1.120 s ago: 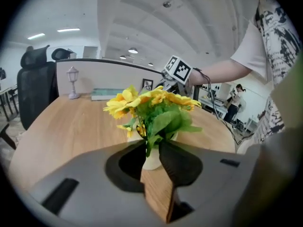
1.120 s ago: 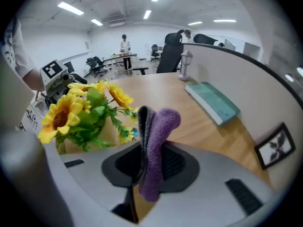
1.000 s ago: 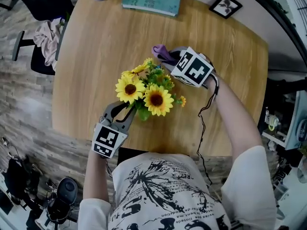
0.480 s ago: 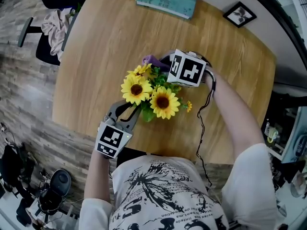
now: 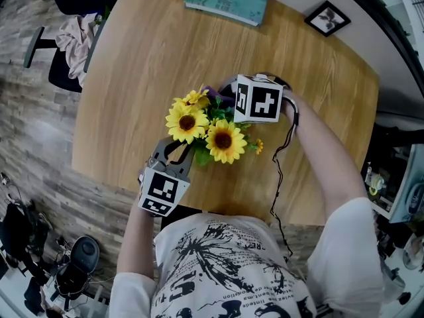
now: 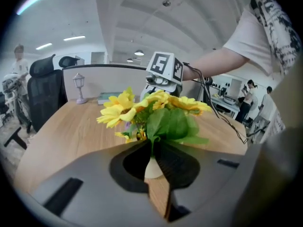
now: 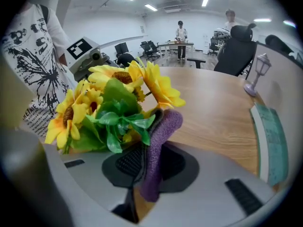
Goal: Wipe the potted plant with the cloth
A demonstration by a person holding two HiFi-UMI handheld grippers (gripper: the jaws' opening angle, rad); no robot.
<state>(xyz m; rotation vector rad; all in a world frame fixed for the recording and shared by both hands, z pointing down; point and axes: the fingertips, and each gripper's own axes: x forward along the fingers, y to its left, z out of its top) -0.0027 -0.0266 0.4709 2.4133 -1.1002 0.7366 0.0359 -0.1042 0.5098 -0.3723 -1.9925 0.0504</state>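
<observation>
The left tongs (image 6: pixel 152 148), whose jaws have just been closing, pinch what looks like a green stem low on the yellow-flowered potted plant (image 5: pixel 207 128), just above its small cream pot (image 6: pixel 152 170). The wide-angle view makes it hard to say whether stem or leaf is caught. This hold, I judge, steadies the light plant so it neither tips nor slides on the round wooden bench (image 5: pixel 132 71), where it stands near the person's edge. The right tongs (image 7: pixel 152 148) are clamped on a folded purple textured cloth (image 7: pixel 165 126). Its free end sticks out past the tips and lies against the leaves on the plant's far side, so soft cloth rather than hard plastic meets the foliage.
</observation>
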